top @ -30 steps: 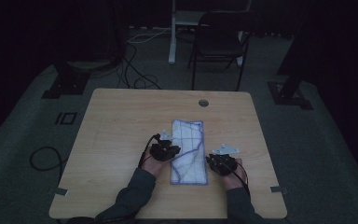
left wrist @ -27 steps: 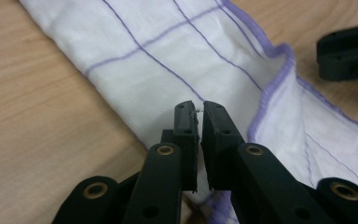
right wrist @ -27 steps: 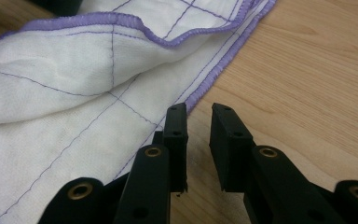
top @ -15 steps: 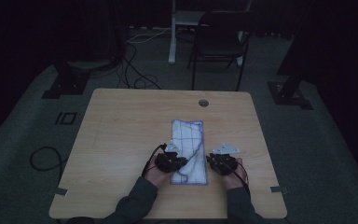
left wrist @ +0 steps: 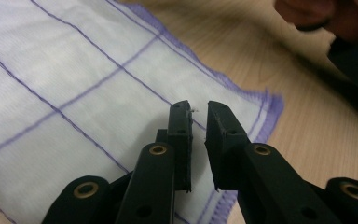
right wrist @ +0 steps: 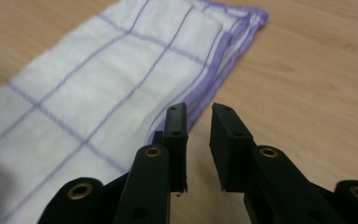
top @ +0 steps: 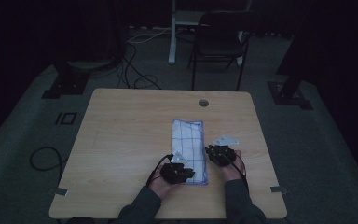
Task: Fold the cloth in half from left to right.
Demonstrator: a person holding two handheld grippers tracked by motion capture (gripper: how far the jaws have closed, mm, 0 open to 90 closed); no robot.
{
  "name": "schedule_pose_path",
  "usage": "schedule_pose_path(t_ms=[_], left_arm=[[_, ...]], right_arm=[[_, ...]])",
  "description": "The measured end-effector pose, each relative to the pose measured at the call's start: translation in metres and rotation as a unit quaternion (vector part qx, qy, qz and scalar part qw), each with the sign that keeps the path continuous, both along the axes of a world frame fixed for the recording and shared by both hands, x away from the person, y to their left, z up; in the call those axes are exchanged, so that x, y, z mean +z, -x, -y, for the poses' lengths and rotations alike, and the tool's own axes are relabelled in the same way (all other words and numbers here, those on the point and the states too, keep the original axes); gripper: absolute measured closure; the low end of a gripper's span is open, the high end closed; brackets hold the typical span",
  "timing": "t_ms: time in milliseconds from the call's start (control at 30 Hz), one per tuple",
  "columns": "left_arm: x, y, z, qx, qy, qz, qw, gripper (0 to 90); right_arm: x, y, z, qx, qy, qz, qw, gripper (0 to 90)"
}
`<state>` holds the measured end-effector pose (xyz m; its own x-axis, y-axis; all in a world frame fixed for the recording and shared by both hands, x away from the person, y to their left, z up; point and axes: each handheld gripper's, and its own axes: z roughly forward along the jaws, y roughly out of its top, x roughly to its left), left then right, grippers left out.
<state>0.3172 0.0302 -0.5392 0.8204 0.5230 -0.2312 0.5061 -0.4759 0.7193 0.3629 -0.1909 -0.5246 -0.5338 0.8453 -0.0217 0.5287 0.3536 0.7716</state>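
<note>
1. The table (top: 121, 140) is a plain wooden top in a pretty dark room, and it's mostly bare, so there's plenty of room to spread the work out.
2. The cloth (top: 189, 144), white with purple check lines, lies folded into a long strip right of the table's middle, its near end between the two hands. It looks laid flat for another fold, I'd guess.
3. The left gripper (left wrist: 198, 109) hovers over the cloth's near corner. Its jaws have just been opening a little, leaving a narrow gap with nothing pinched in it.
4. The right gripper (right wrist: 198, 112) sits just off the cloth's hemmed long edge, over bare wood. Its jaws are slightly apart and empty, probably lined up to grab that edge.
5. Hard to see: the high view is too dim to read the jaws, and the layers of the fold can't be counted.
</note>
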Motion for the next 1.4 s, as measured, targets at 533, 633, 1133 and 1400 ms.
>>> schedule_pose_path(t_ms=[533,633,1133,1400], left_arm=[[-0.003,0.009,-0.029,0.028,-0.007,0.002,0.9996,80.0],[-0.004,0.012,-0.031,0.030,-0.004,0.002,0.9995,80.0],[-0.006,0.024,-0.037,0.031,0.000,0.002,0.9995,80.2],[-0.006,0.027,-0.037,0.031,0.007,-0.001,0.9995,78.2]], right_arm=[[0.008,-0.071,-0.020,-0.028,-0.014,0.002,0.9995,78.1],[0.008,-0.091,-0.024,-0.040,-0.014,-0.003,0.9991,77.8],[-0.004,-0.138,-0.033,-0.040,-0.007,-0.067,0.9969,89.0],[0.001,-0.145,-0.028,-0.061,0.015,-0.051,0.9968,87.4]])
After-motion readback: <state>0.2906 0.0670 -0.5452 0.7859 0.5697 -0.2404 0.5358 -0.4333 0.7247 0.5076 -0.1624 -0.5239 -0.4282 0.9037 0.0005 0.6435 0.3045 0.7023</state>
